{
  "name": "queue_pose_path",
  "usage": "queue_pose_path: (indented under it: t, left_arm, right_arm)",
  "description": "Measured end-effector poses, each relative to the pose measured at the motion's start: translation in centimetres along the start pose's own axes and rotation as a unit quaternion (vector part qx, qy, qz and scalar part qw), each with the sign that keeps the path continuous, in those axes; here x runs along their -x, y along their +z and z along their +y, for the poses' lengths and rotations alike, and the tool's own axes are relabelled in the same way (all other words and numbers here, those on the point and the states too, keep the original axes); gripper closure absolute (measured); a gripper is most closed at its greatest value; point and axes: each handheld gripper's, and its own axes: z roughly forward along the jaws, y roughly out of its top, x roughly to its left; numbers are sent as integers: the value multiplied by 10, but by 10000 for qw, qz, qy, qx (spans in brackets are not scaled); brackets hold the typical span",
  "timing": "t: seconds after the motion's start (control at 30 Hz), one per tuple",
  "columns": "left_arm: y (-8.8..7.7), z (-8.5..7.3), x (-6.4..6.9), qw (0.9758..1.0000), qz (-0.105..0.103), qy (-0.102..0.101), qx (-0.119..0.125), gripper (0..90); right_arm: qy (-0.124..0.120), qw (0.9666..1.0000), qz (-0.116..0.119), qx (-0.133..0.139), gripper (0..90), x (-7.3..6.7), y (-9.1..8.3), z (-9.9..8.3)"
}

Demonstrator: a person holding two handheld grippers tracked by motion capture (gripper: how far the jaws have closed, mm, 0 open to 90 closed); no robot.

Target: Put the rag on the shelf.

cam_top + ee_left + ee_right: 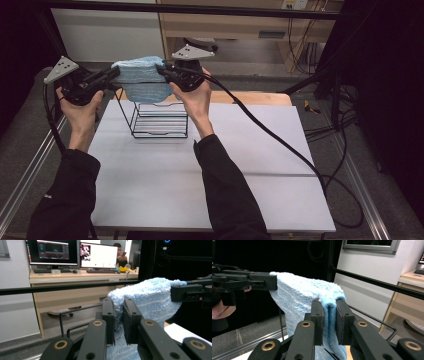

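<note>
Stretching between the two grippers is a light blue towel [142, 79], held up in the air above a black wire rack [159, 120] that stands on the far part of the white desk [210, 170]. The left gripper [116, 73] has its jaws clamped on one end of the towel; in the left gripper view the fluffy cloth [147, 300] is pinched between the two black jaws and runs away from them toward the other gripper [190, 291], which grips the far end. The right gripper [162, 70] likewise has its jaws pressed together on the opposite end; in the right gripper view a fold of towel [312, 297] rises between the jaws and spreads away to the left gripper [262, 282] beyond. The cloth sags below the jaws, its lower edge hanging just over the top of the rack. A thick black cable [280, 140] trails from the right gripper across the desk. Both hands hold the grippers at about the same height.
</note>
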Motion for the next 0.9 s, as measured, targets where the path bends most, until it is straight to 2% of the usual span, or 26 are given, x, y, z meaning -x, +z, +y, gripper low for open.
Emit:
queue_pose_path:
  t: [0.13, 0.5, 0.67, 0.83, 0.9]
  left_arm:
    - [-3, -1, 1, 10000, -40, 38, -49, 808]
    - [-8, -5, 5, 9990, -80, 45, -443, 793]
    - [-11, -6, 5, 9983, -96, 70, -571, 782]
    - [-15, 2, 5, 9977, -112, -60, -670, 727]
    - [-20, 11, 4, 9977, -139, -208, -632, 688]
  right_arm:
    - [-27, 9999, 63, -79, 786, -1, -3, 0]
    - [-50, 9981, 281, -537, 778, -6, -7, -2]
    - [-98, 9975, 320, -624, 777, -8, -8, -3]
    - [-164, 9974, 293, -636, 778, -9, -8, -4]
    - [-206, 9974, 283, -634, 777, -10, -9, -5]
